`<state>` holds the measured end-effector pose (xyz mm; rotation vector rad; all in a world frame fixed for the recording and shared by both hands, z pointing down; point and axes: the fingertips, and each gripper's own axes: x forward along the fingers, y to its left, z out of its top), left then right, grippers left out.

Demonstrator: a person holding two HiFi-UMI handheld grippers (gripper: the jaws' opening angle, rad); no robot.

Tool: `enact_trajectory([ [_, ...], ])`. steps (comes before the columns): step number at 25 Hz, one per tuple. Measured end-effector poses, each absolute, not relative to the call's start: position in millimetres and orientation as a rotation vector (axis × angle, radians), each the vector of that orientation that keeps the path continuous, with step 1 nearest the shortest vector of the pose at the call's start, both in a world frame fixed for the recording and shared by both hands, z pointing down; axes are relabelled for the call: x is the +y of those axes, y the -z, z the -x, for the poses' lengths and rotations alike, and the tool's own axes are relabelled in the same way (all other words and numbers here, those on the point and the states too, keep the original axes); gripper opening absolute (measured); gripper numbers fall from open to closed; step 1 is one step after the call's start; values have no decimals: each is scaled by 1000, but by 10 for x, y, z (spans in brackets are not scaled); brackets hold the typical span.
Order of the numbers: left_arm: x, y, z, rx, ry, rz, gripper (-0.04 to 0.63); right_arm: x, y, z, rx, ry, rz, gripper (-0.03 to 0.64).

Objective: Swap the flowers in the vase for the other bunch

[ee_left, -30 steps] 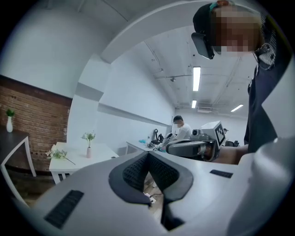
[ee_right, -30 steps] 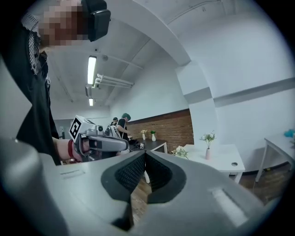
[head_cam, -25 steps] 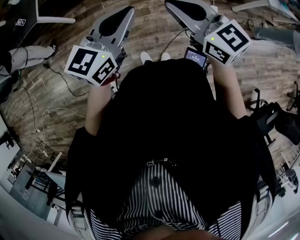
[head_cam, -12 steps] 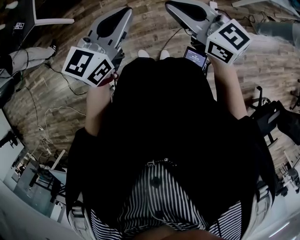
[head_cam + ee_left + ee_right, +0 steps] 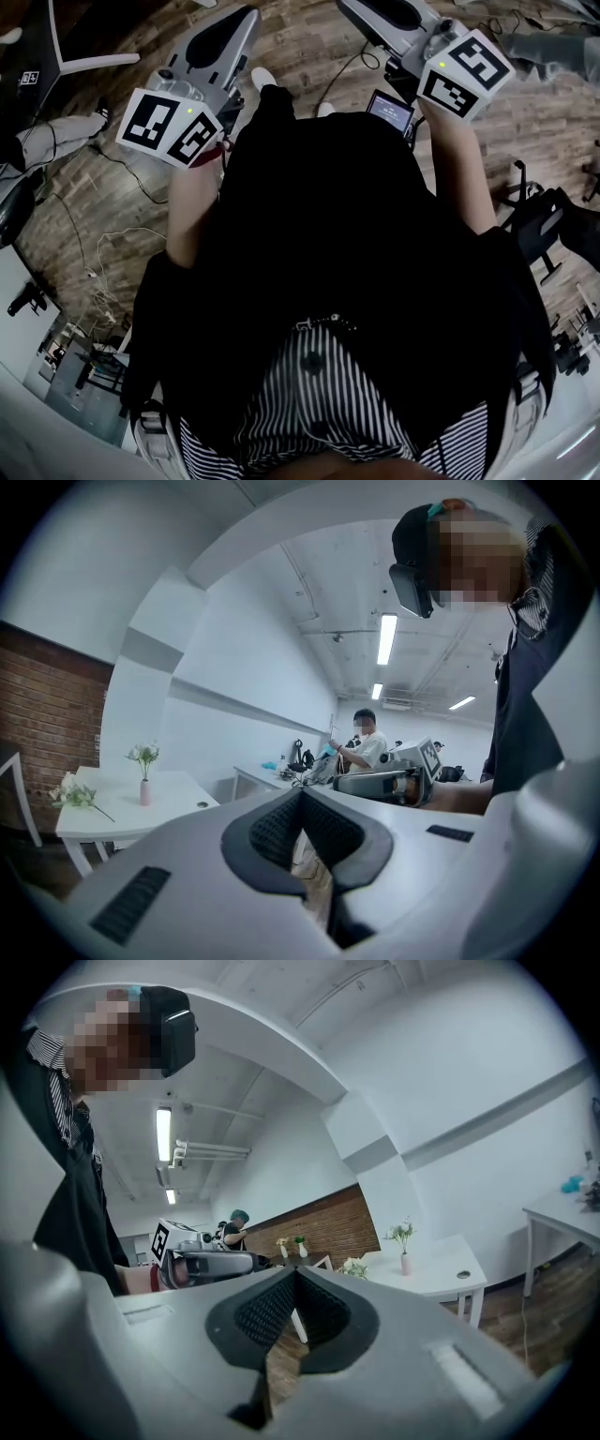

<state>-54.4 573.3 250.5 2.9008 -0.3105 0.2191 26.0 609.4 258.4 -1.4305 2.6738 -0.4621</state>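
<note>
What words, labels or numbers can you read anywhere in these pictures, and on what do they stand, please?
No text can be read.
Small screen: lit lines, too small to read.
Left marker cube and right marker cube: black-and-white patterns only, no lettering.

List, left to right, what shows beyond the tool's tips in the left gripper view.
loose flower bunch → pink vase with flowers → round table hole → seated person in white → tool holder's dark torso
</note>
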Motion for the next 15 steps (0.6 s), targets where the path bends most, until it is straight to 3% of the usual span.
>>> enact_trajectory([
  [15, 4390, -2266, 436, -73, -110, -2916, 6, 4948, -2334, -212, 2597, 436, 1665, 3],
])
